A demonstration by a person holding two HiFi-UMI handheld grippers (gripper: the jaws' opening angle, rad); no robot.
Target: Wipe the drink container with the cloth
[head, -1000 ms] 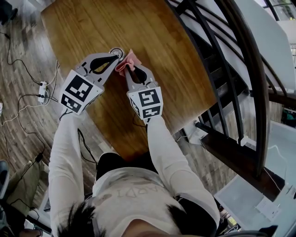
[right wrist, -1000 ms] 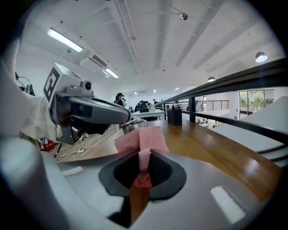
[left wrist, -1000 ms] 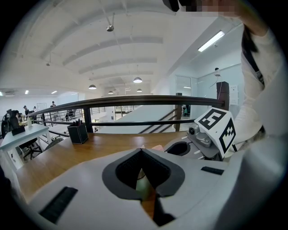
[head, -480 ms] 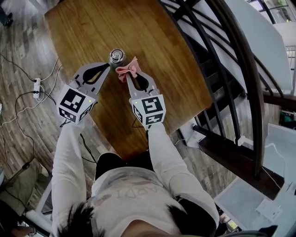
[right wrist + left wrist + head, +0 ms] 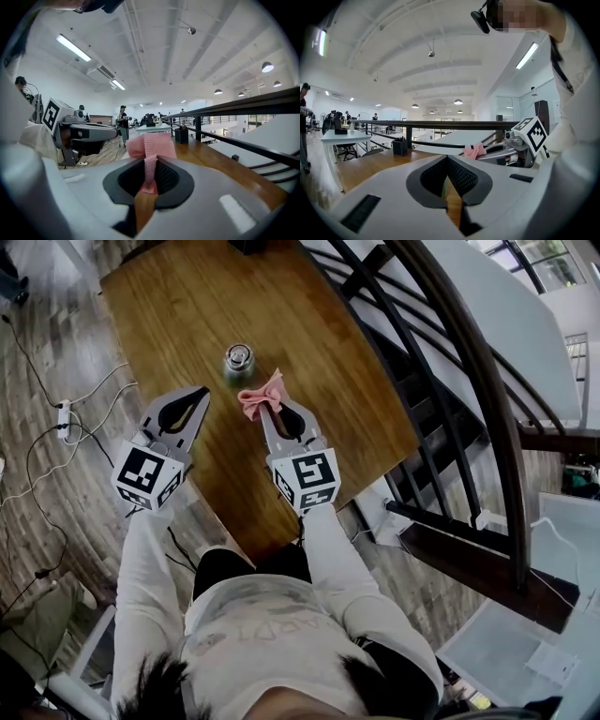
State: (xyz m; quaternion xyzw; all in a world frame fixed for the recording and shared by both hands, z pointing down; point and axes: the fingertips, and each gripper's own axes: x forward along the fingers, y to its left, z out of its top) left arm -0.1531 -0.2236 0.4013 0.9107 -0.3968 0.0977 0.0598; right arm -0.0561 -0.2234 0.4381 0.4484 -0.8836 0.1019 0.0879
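Glossy wood table (image 5: 328, 352) beside a dark curved railing (image 5: 469, 381). The round metal can (image 5: 238, 359) stands upper centre. Your right gripper (image 5: 271, 407) pinches a pink ribbed cloth (image 5: 255, 398); your left gripper (image 5: 203, 392) is closed, empty.

bright ceiling lamps, sharp, fisheye-warped dark edges.

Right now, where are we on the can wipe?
Done: unclear. The drink can stands upright on the table, free of both grippers; whether it has been wiped can't be judged. In hand: the right gripper is shut on the pink cloth, apart from the can. Left: the left gripper is shut and empty; any further wiping needs contact.
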